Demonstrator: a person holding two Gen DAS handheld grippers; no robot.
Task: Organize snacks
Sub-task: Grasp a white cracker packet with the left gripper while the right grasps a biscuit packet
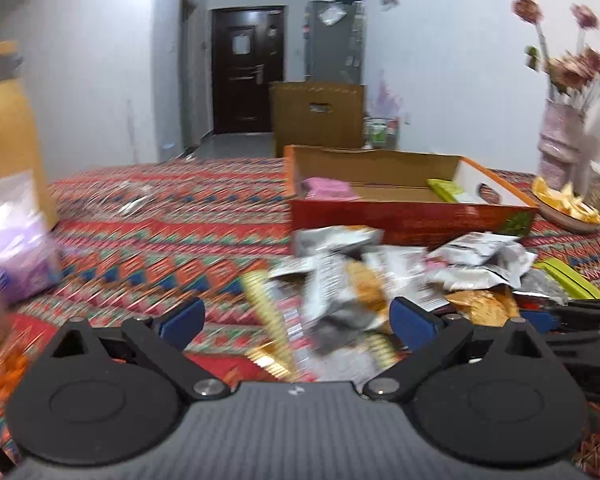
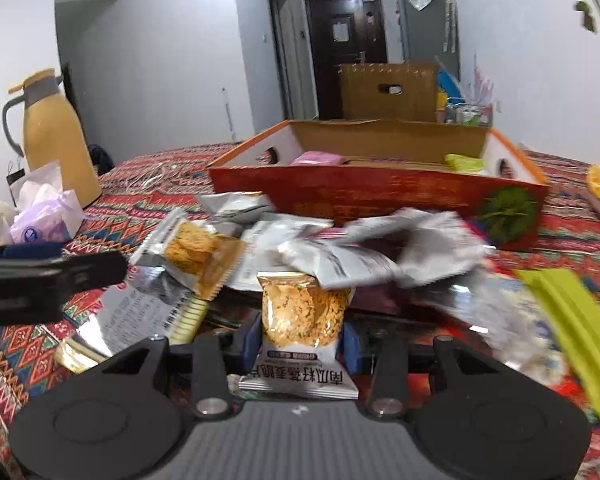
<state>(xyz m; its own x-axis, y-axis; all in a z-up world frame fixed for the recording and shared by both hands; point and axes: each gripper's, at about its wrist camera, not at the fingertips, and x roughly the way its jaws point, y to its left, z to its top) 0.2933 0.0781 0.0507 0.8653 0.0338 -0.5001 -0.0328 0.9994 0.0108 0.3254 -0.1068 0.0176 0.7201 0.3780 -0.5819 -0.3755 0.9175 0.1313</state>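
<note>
Silver-and-gold snack packets (image 2: 300, 256) lie heaped before the red cardboard box (image 2: 380, 196) — pink pouch (image 2: 320, 158) and green pack (image 2: 464, 162) inside.

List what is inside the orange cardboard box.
Inside the orange box: a pink packet at left and a yellow-green packet at right. Its front wall hides the nearer floor.

One red cardboard tray (image 2: 380, 196); one yellow thermos jug (image 2: 56, 136); one pink packet (image 2: 318, 158); two lime-green packets (image 2: 464, 162) (image 2: 572, 328); one tissue pack (image 2: 46, 222); snack packets (image 2: 304, 312), blurred, uncountable.
</note>
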